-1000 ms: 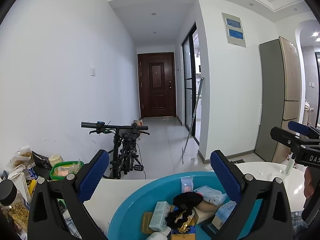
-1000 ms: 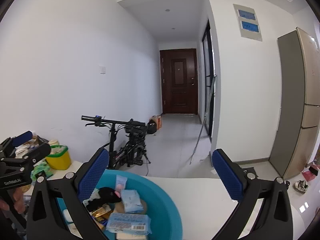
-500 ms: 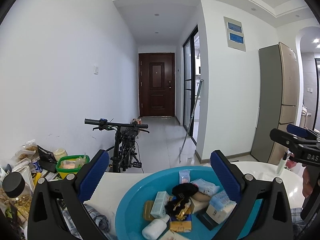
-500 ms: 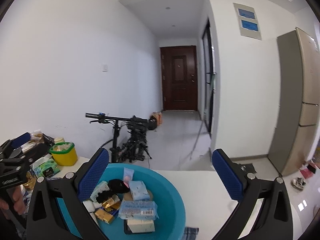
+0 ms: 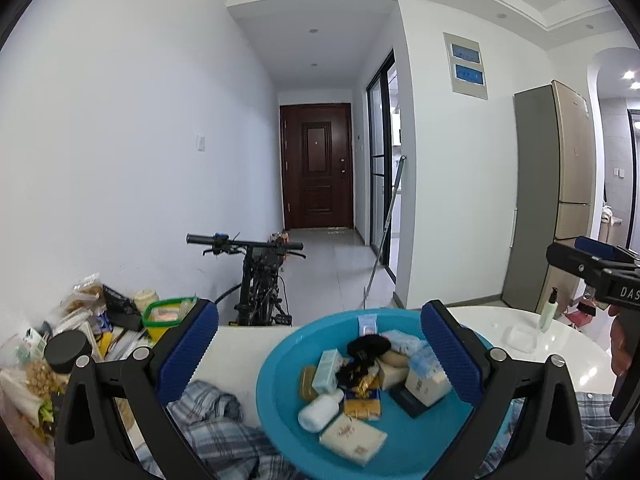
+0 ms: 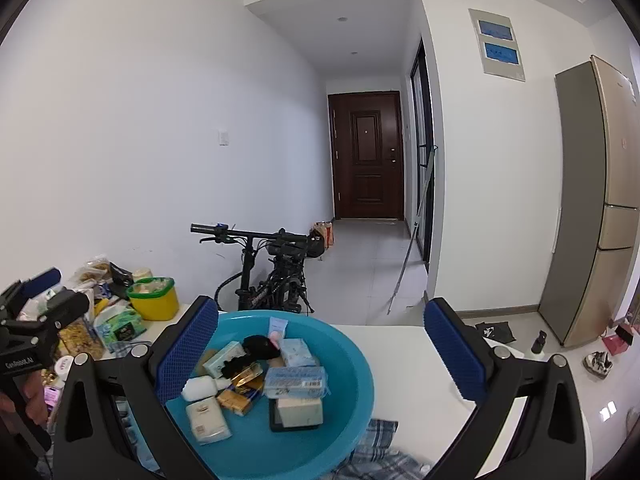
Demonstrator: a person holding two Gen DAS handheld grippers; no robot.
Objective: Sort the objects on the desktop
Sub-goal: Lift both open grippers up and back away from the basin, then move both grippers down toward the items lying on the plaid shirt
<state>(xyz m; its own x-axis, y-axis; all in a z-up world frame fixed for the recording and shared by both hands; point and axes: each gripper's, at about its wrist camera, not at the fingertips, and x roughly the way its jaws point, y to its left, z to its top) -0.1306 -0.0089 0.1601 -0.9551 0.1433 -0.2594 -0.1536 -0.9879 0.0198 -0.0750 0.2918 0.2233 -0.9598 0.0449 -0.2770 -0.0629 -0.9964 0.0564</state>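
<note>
Both grippers gape wide and empty above a blue basin on a white table.

The left gripper [image 5: 320, 356] has its blue pads [image 5: 188, 354] spread far apart with nothing between them; the right gripper [image 6: 322, 352] hangs just as wide and grips nothing. Under both sits the basin [image 5: 276, 404], near the table's [image 6: 404, 356] front edge, partly resting on plaid cloth [image 5: 216, 428]. Inside it lie small boxes, soap bars, a white bottle [image 5: 320, 410], a tissue pack [image 6: 294, 381] and a black lump. Along the table's left edge crowd jars and packets, with a yellow tub [image 6: 154, 298]. Toward the right edge stand a pump bottle [image 5: 547, 310] and a clear box [image 5: 520, 338], well apart from the basin.
</note>
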